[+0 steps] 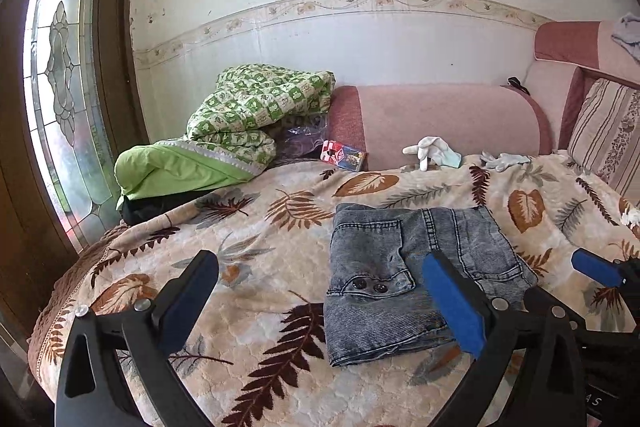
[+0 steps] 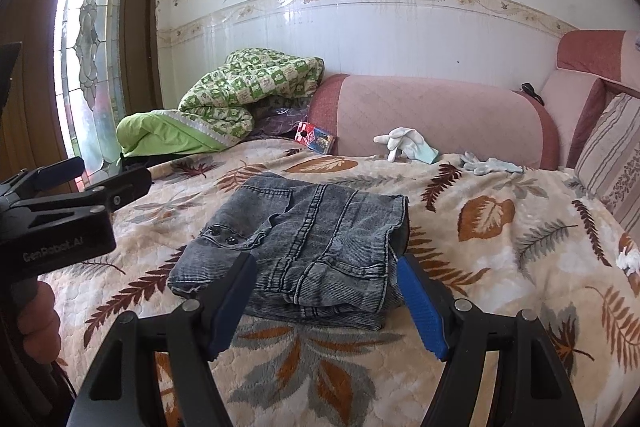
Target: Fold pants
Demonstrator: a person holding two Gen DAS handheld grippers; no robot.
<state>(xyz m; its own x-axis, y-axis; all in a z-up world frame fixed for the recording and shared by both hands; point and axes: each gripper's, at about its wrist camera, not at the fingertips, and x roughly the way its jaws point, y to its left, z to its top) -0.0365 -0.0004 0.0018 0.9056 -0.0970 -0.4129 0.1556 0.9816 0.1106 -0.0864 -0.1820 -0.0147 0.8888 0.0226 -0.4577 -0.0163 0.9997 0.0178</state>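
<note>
Grey washed jeans (image 1: 404, 279) lie folded into a compact rectangle on the leaf-patterned blanket (image 1: 256, 227). My left gripper (image 1: 320, 263) stands wide open above the blanket at the jeans' left side, its right pad over the denim and nothing between the pads. In the right wrist view the jeans (image 2: 304, 239) lie just ahead of my right gripper (image 2: 325, 261), which is open, its fingers flanking the near edge without pressing it. The left gripper (image 2: 114, 171) shows at the left edge there, held by a hand (image 2: 36, 323). One blue finger (image 1: 596, 269) of the right gripper shows right of the jeans.
A green checked quilt (image 1: 260, 107) and a green pillow (image 1: 172, 171) are piled at the back left. White gloves (image 1: 432, 151) and a small printed box (image 1: 344, 155) lie by the pink backrest (image 1: 440, 123). A striped cushion (image 1: 608, 131) is at the right, a glass door (image 1: 64, 87) at the left.
</note>
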